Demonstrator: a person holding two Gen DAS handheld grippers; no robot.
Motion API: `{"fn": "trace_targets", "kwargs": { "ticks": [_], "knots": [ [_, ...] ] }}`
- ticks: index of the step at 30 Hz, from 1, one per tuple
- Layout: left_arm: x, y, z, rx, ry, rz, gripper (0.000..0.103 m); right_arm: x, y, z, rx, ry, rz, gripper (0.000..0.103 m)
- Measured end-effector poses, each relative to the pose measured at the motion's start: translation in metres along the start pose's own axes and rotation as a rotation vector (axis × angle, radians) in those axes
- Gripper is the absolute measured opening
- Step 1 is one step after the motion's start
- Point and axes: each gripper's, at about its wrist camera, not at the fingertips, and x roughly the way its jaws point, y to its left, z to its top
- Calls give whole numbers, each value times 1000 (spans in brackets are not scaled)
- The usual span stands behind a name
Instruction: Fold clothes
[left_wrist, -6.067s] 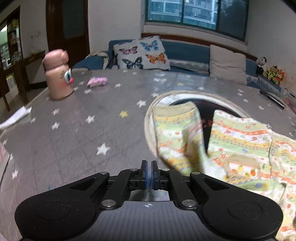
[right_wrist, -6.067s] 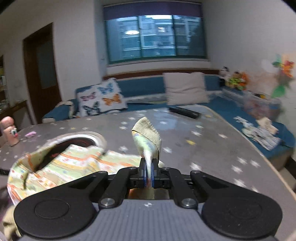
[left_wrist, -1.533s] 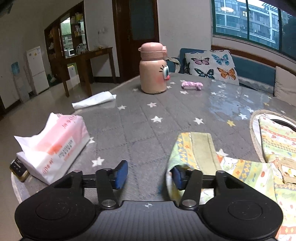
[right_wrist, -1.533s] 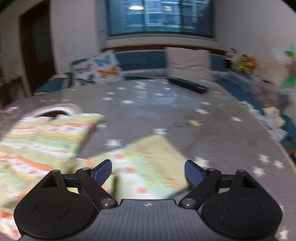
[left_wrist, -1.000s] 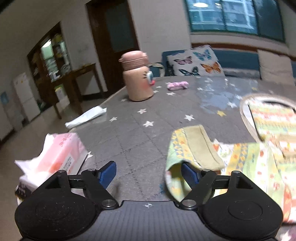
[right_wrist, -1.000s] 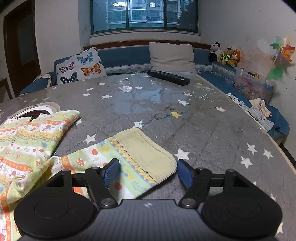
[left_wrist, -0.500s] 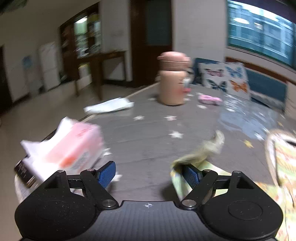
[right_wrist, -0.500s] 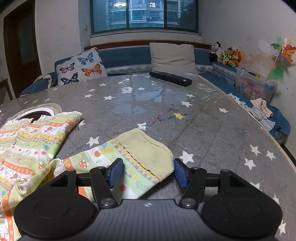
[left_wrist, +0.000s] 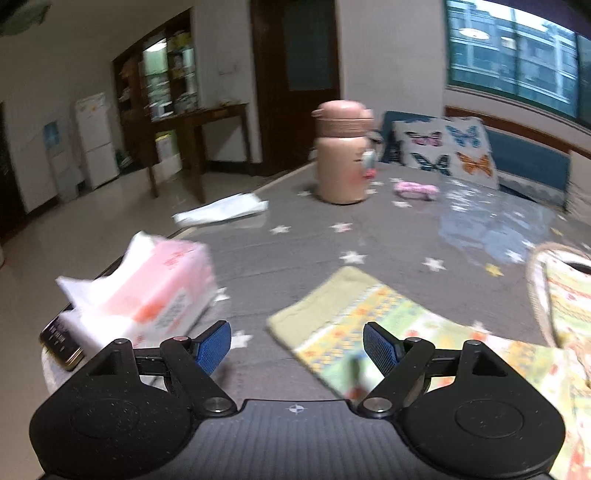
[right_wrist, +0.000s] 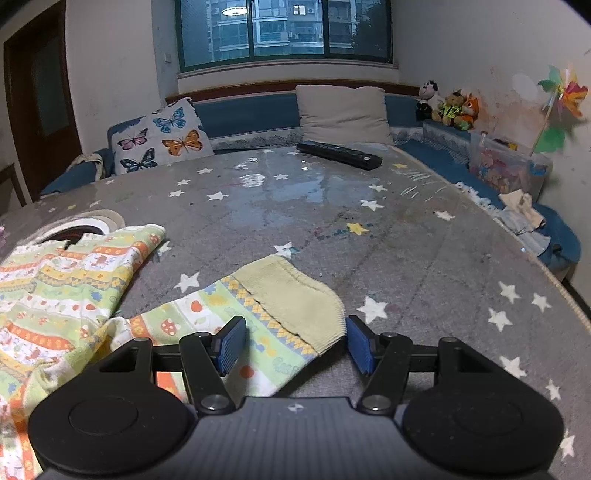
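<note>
- Spreading the garment flat looks like the step in hand; its two cuffed ends lie out on the grey surface.
- Left tool gapes wide, empty, with the left cuff just beyond its fingers; the tissue pack sits near on the left, so keep clear of it.
- Right tool is spread too, straddling the right cuff without pinching.
- Smooth wrinkles near the middle before any fold, I judge.

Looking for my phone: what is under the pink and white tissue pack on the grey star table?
A dark flat device with a gold edge pokes out beneath the tissue pack at the table edge. Most is covered, so whether it's a phone is unclear.
</note>
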Motion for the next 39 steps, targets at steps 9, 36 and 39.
{"fn": "trace_targets", "kwargs": {
  "ticks": [9,36,39],
  "knots": [
    [-15,-51,1,124,-27,-129,86,0,-5,-1,14,-6,-24,49],
    [9,-147,27,295,-17,-322,71,-74,0,3,-135,-13,-144,31],
    [19,-163,31,316,2,-362,67,-59,16,23,-111,-6,-2,38]
  ]
}}
